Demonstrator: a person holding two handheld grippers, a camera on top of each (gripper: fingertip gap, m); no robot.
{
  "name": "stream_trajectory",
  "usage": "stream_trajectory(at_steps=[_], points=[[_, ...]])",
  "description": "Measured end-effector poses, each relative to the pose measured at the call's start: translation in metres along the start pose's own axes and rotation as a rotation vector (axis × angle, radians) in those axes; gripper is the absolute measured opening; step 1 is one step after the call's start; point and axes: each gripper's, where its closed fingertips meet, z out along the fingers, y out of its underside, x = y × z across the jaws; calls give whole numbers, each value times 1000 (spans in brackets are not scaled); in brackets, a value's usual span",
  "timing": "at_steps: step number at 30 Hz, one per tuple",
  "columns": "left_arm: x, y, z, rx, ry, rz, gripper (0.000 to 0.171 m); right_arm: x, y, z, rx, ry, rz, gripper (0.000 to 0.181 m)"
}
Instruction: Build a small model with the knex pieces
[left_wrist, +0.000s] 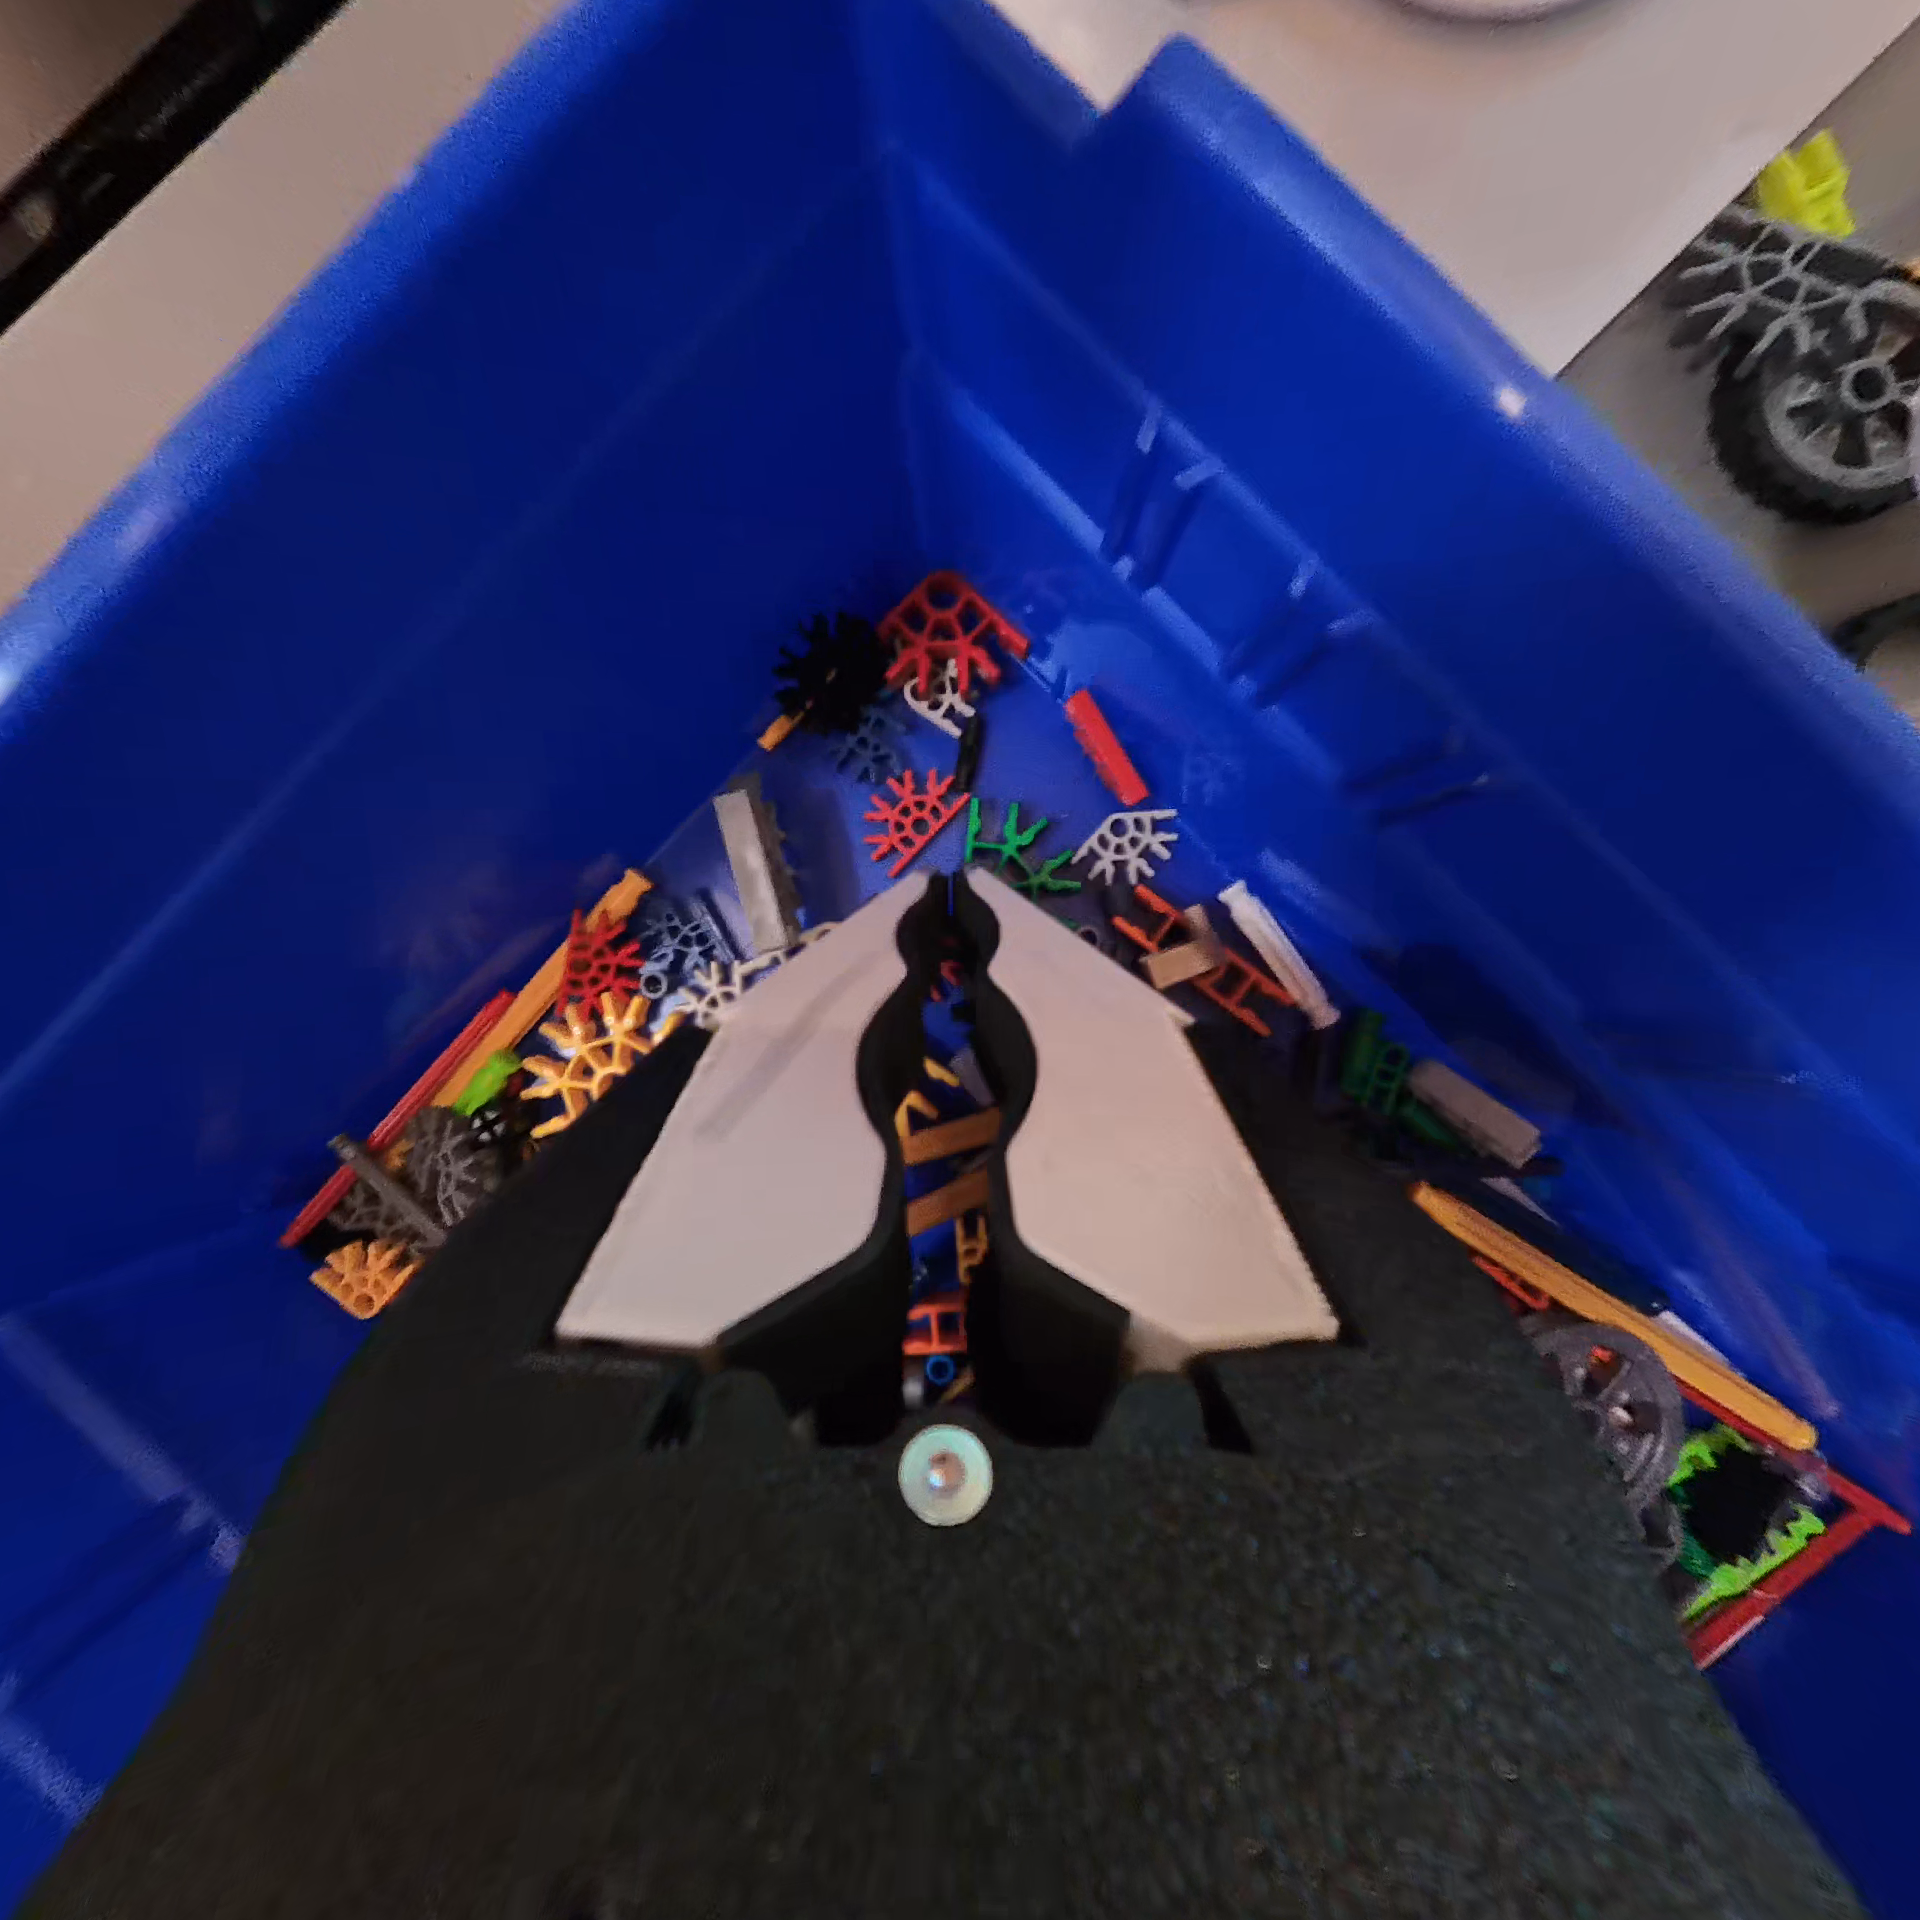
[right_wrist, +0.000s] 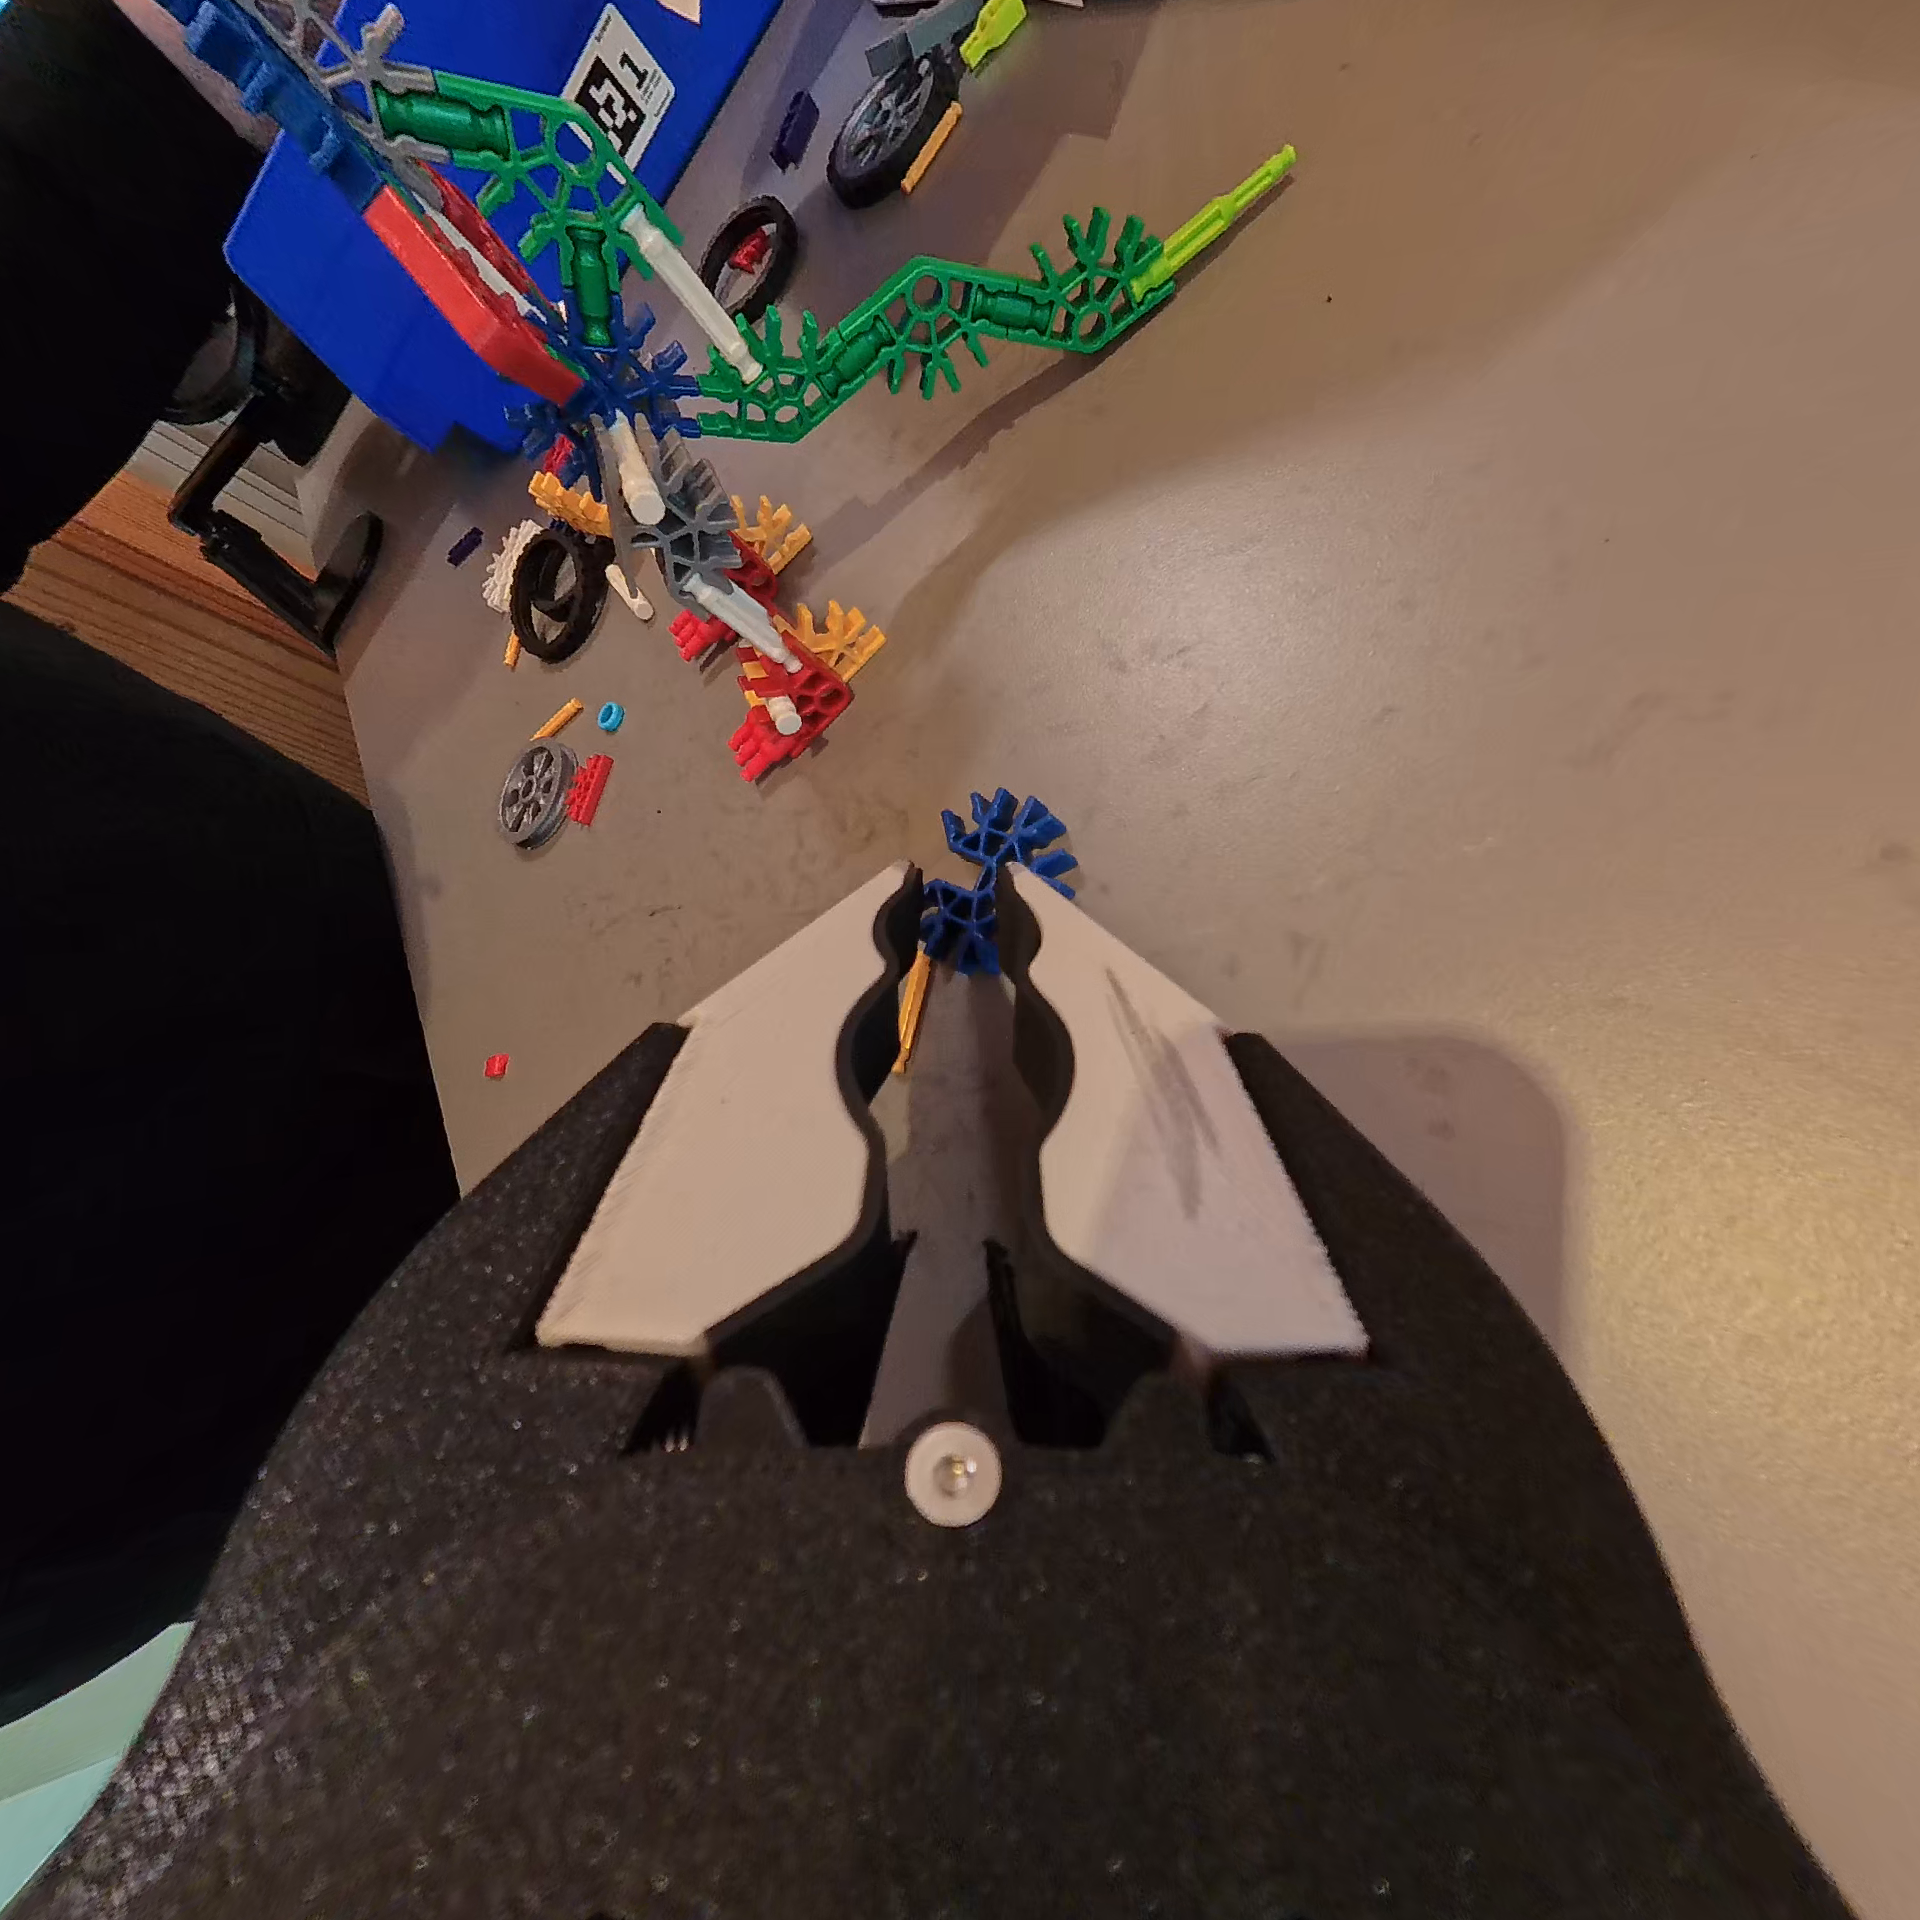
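Note:
My left gripper (left_wrist: 943, 883) reaches down into a blue plastic bin (left_wrist: 520, 520). Its fingers are shut tip to tip, and I see nothing between them. Just past the tips, a red half-round connector (left_wrist: 914, 816), a green connector (left_wrist: 1013, 847) and a white connector (left_wrist: 1127, 844) lie on the bin floor. My right gripper (right_wrist: 961, 883) is shut on a blue snowflake connector piece (right_wrist: 971, 914) and holds it above the table (right_wrist: 1455, 623). A second blue lobe (right_wrist: 1008, 831) sticks out past the tips. A thin yellow rod (right_wrist: 912, 1013) hangs from the piece, between the fingers.
The bin holds several loose rods, connectors and wheels, including a grey rod (left_wrist: 756, 873). A wheeled model (left_wrist: 1839, 416) stands outside it. On the table lie a built green, blue and red structure (right_wrist: 935, 312), a black tyre (right_wrist: 556, 592), a grey wheel (right_wrist: 535, 795) and a small red piece (right_wrist: 497, 1065). About 45 cm separates my left fingertips from my right.

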Motion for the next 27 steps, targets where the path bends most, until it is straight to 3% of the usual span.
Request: stream_trajectory(at_steps=[3, 8, 19, 27], points=[[4, -6, -6, 37, 31, -32, 15, 0, 0, 0, -1, -1, 1, 14], [14, 5, 7, -28, 54, 5, 25, 0, 0, 0, -3, -4, 2, 14], [13, 2, 1, 32, 45, -39, 21, -1, -1, -1, 9, -2, -12, 15], [18, -13, -46, 106, -20, -22, 21, -3, -2, -2, 20, -2, -30, 15]])
